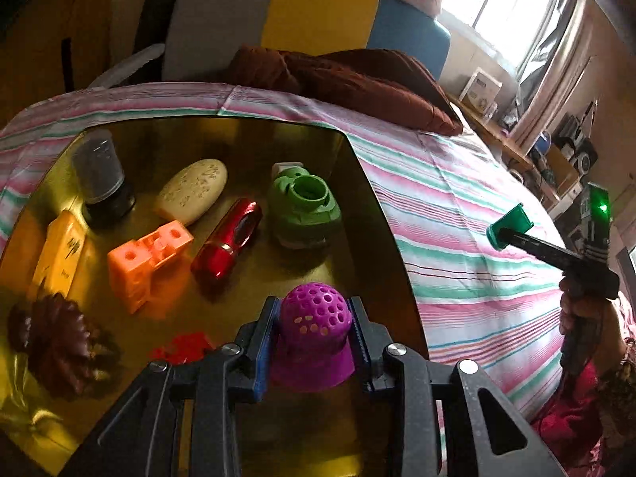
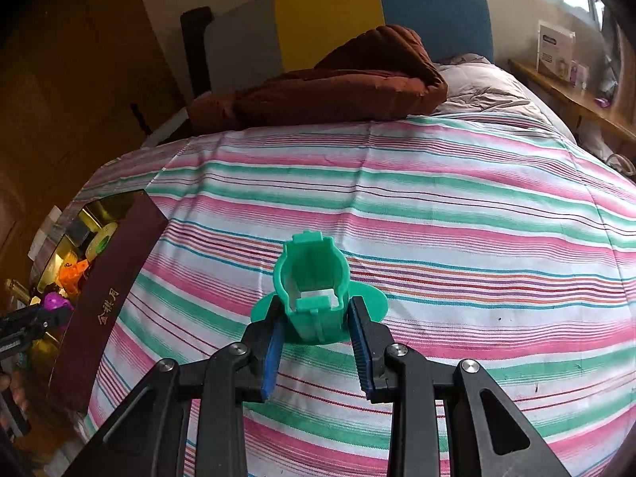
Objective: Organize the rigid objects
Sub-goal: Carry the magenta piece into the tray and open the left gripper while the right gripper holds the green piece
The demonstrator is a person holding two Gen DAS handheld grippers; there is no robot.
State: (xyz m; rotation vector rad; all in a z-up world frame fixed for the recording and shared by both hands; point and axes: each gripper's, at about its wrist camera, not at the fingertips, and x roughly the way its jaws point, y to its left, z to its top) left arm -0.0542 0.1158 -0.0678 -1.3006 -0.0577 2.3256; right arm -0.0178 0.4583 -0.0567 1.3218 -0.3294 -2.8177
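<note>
The left tool point(image 1: 316, 328) grips a purple perforated dome point(image 1: 314, 318) inside the gold box point(image 1: 357, 183), near its right wall. The right tool point(image 2: 316, 318) clamps a teal holder point(image 2: 312, 278) above the striped bedsheet point(image 2: 437, 206), well apart from the box.

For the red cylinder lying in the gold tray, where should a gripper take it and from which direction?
Grip the red cylinder across its middle, coming down from above with the fingers on its two long sides. It lies flat and slanted, with the orange block close on one side and the green cap on the other, so an end-on approach looks crowded. Its glossy round body may slip.
</note>
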